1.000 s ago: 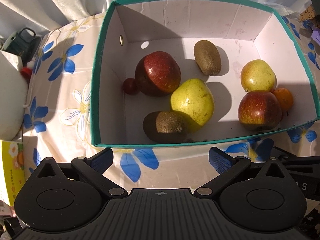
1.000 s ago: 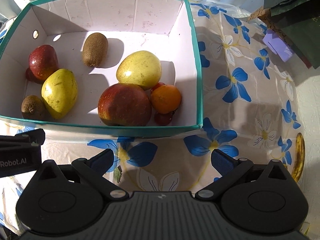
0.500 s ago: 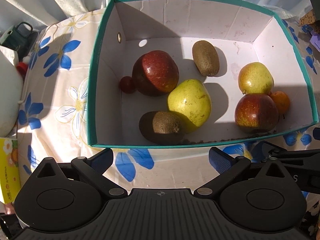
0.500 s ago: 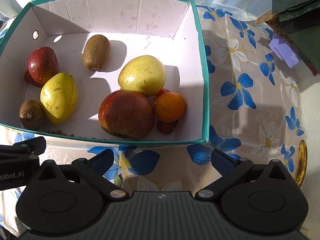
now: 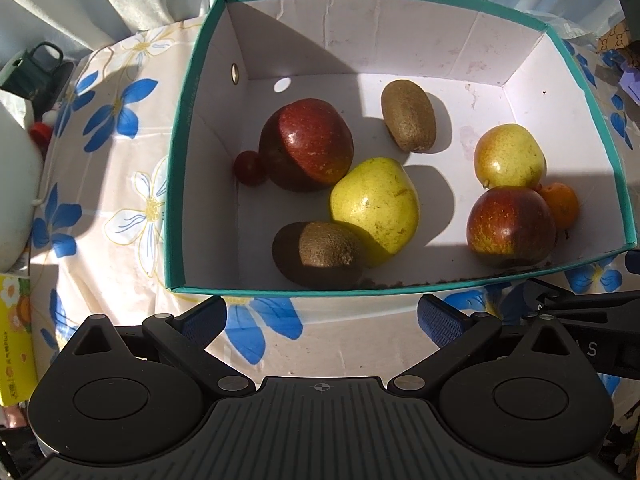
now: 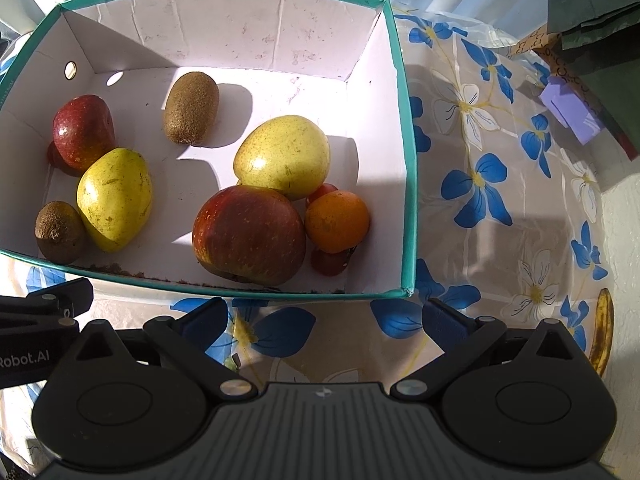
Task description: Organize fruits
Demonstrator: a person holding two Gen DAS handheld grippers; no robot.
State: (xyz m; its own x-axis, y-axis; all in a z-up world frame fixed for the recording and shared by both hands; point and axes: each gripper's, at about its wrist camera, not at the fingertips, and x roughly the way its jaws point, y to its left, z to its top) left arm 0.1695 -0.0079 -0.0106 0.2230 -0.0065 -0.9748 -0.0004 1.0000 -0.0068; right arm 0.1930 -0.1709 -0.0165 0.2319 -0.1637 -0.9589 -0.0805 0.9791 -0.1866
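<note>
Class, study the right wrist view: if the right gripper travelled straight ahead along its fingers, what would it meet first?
Probably the near wall of the teal box, just ahead of the open right gripper; depth is unclear, and a higher path would reach the red apple.

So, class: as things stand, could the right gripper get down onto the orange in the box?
Probably yes. The right gripper is open and the box has no lid. But the orange is crowded by the red apple, two small red fruits and the side wall.

A box (image 6: 408,184) is set on the surface (image 6: 500,240), and all but one fruit is held in it. Two kiwis (image 5: 408,116) are placed at its left half, an orange (image 6: 337,221) toward its right wall. A banana (image 6: 602,330) is left outside, far right.
</note>
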